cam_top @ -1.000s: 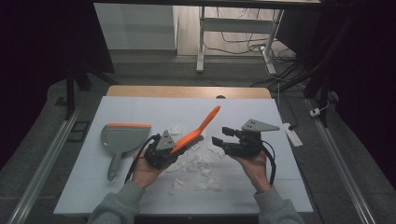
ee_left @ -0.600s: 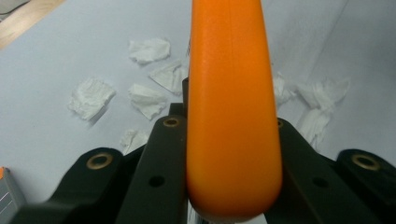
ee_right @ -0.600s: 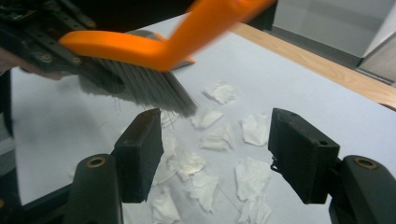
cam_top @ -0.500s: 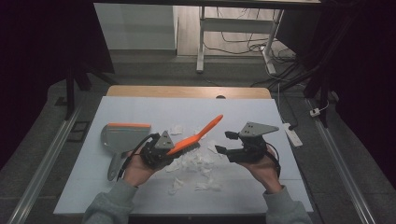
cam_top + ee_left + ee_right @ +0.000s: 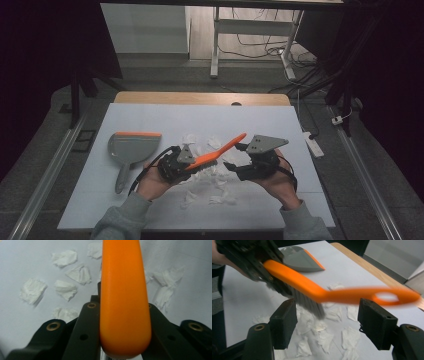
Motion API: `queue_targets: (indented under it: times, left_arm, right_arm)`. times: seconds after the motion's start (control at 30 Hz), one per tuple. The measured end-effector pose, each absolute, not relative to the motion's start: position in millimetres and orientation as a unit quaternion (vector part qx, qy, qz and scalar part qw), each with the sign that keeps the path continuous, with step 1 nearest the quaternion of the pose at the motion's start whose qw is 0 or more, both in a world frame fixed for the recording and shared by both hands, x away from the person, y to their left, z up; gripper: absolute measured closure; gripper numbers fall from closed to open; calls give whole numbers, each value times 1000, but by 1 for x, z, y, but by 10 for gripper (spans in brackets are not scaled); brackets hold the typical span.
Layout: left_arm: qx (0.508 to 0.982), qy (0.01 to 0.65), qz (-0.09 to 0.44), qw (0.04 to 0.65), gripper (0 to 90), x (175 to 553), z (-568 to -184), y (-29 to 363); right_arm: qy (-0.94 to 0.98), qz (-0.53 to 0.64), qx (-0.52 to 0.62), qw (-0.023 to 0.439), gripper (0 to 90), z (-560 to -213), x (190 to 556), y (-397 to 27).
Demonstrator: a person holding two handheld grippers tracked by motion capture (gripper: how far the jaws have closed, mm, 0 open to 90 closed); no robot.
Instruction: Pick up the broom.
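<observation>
My left gripper (image 5: 176, 164) is clamped on the head end of the orange brush (image 5: 220, 150), its black jaws pressed against both sides of the smooth, rounded plastic back that fills the left gripper view (image 5: 123, 297). My right gripper (image 5: 240, 161) stands wide open, with nothing between its jaws; in its own view the brush's slim handle (image 5: 367, 295), with a hanging loop at the tip, crosses just above and beyond them, so I judge it is reaching for that end but has not yet closed. The brush hangs tilted over the middle of the table (image 5: 165, 115), grey bristles (image 5: 308, 302) pointing down at the mess. As for progress, I'd say the sweeping has hardly begun: the crumpled white paper scraps (image 5: 212, 175) lie scattered, soft and creased, on the pale matte tabletop beneath and around both grippers. The grey dustpan (image 5: 129, 150), a flat scoop with an orange lip and a long handle, sits well to the left, and I see no scraps in it.
</observation>
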State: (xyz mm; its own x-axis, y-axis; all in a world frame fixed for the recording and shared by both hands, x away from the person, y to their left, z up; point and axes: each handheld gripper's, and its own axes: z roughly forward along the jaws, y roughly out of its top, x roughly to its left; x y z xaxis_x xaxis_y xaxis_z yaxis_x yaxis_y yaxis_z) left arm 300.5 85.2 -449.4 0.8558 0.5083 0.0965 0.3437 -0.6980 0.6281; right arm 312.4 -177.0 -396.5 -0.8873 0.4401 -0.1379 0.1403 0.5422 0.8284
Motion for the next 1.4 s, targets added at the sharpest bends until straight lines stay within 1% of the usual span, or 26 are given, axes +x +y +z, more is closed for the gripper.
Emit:
queue_targets:
  times: [0.23,0.33,0.5,0.67,0.77,0.87,0.9,0.93,1.03,1.2,1.23,1.33,1.4]
  left_arm:
    - [928,200,132,285,799,296,-452,68]
    - [932,195,129,278,800,296,-454,65]
    - [937,186,125,266,799,297,-456,58]
    - [942,170,129,259,799,293,-456,52]
    - [944,157,128,259,799,291,-456,48]
    - [945,153,125,260,799,291,-455,47]
    - [945,151,124,261,799,290,-455,46]
    - [946,146,126,261,799,290,-455,46]
    - [947,140,126,261,793,290,-455,47]
    - [942,141,126,276,752,292,-454,52]
    - [936,152,131,288,732,294,-453,57]
    - [927,168,130,310,664,297,-452,64]
    - [921,181,141,315,588,298,-451,67]
  right_arm:
    - [878,418,150,176,303,-401,315,-169]
    - [886,405,146,173,298,-404,316,-166]
    - [898,386,126,168,314,-408,315,-160]
    - [925,330,103,158,370,-419,313,-146]
    - [935,311,92,143,407,-426,315,-144]
    - [946,285,79,135,472,-434,318,-141]
    - [947,279,75,136,505,-436,317,-140]
    - [948,274,69,143,558,-438,317,-139]
    - [952,264,53,147,597,-439,314,-138]
    - [952,266,38,148,624,-437,312,-139]
    - [951,273,37,141,647,-437,313,-140]
    - [947,292,46,128,671,-436,315,-144]
    - [944,301,53,123,676,-435,316,-146]
